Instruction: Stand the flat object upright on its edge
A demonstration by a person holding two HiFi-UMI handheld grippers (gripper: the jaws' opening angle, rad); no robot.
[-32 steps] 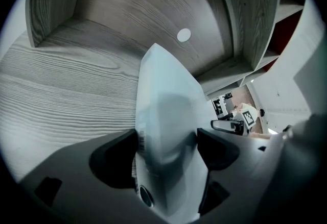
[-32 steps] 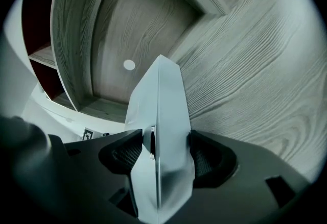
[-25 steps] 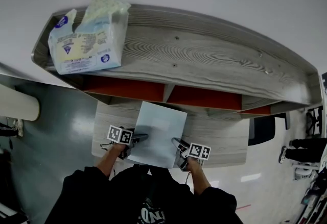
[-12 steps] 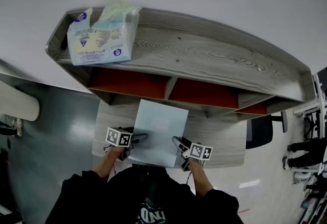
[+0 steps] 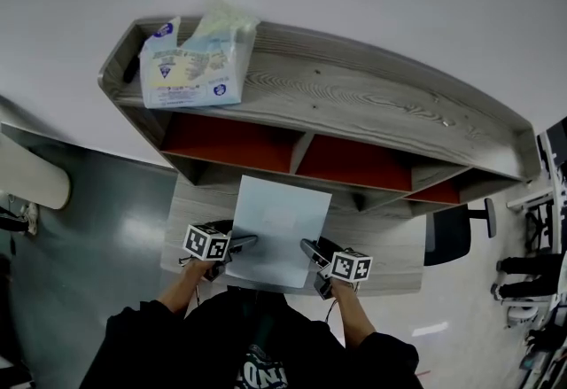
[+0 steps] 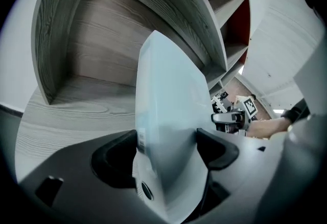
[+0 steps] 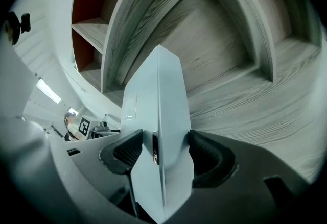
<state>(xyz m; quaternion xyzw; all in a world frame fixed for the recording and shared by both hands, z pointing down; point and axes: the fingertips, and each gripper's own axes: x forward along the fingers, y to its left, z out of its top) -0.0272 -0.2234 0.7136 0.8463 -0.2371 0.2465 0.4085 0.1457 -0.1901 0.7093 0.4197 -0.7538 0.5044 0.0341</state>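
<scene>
Slid rightward in view since a second ago: soft pack [image 5: 197, 59] on the shelf top [image 5: 372, 99], far beyond the tongs. Nearer, red-backed compartments [image 5: 232, 141]. Pinched between left tongs [image 5: 241, 242] and right tongs [image 5: 309, 246], each closed on a side edge: thin pale-blue flat panel [image 5: 279, 228], smooth, small edge label, over the worktop [image 5: 390, 245].
</scene>
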